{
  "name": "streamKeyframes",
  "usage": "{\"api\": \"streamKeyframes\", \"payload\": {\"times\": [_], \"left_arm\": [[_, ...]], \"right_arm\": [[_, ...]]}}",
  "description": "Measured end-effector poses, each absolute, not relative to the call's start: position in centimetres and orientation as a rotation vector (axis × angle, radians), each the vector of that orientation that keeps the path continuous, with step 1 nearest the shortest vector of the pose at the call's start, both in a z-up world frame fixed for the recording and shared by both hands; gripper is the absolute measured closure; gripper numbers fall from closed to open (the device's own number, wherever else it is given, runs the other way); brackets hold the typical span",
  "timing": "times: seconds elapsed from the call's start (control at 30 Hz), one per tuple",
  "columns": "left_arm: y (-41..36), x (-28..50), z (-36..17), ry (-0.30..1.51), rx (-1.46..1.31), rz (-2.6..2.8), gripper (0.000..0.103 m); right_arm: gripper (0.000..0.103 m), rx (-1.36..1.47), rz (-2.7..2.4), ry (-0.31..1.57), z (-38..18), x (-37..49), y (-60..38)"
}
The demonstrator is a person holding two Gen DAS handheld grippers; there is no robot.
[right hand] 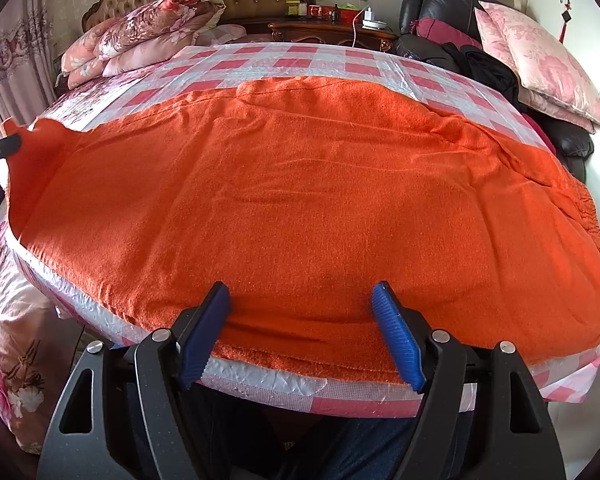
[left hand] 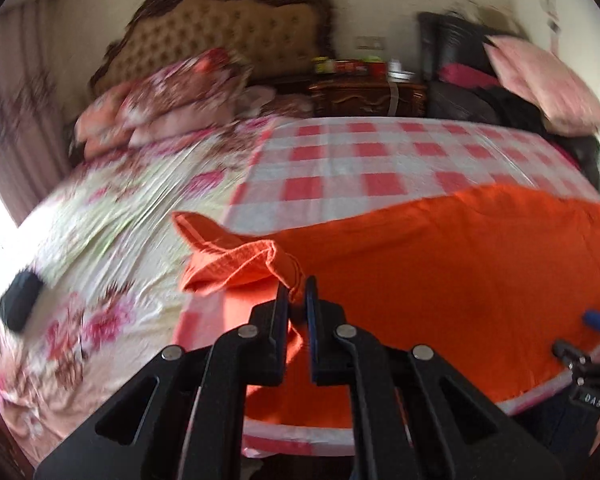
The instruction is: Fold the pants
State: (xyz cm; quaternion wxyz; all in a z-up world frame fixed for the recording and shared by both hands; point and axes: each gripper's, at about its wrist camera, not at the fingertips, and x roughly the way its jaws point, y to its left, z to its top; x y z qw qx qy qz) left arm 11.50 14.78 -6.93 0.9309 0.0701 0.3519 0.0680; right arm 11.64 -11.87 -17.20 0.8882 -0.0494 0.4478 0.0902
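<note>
Left tool [left hand: 298, 292] pinching pants [right hand: 300, 200] hem; pillows [right hand: 540, 60], nightstand [right hand: 332, 32] behind.

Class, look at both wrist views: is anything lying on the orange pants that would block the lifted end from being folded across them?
Nothing visible does. The left gripper is shut on the hem of the orange pants, whose spread surface is bare. The right gripper is open at the near edge.

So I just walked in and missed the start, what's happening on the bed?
A person with a gripper in each hand is folding orange pants spread over a checked cloth on the bed. The left gripper is shut on a lifted cuff. The right gripper stands open over the near edge, gripping nothing.
</note>
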Motion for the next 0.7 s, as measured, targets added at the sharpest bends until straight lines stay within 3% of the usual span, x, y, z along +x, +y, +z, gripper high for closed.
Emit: {"api": "streamKeyframes", "payload": {"times": [0.23, 0.5, 0.7], "left_arm": [[1.7, 9.4, -12.7, 0.669, 0.444, -0.129, 0.096], [2.2, 8.4, -13.9, 0.618, 0.408, -0.113, 0.096], [2.5, 8.2, -13.4, 0.593, 0.422, -0.101, 0.096]], "right_arm": [[0.031, 0.115, 0.225, 0.931, -15.7, 12.0, -15.3], [0.031, 0.343, 0.395, 0.993, -13.3, 15.0, -16.8], [0.029, 0.451, 0.688, 1.247, -13.1, 20.0, -10.9]]}}
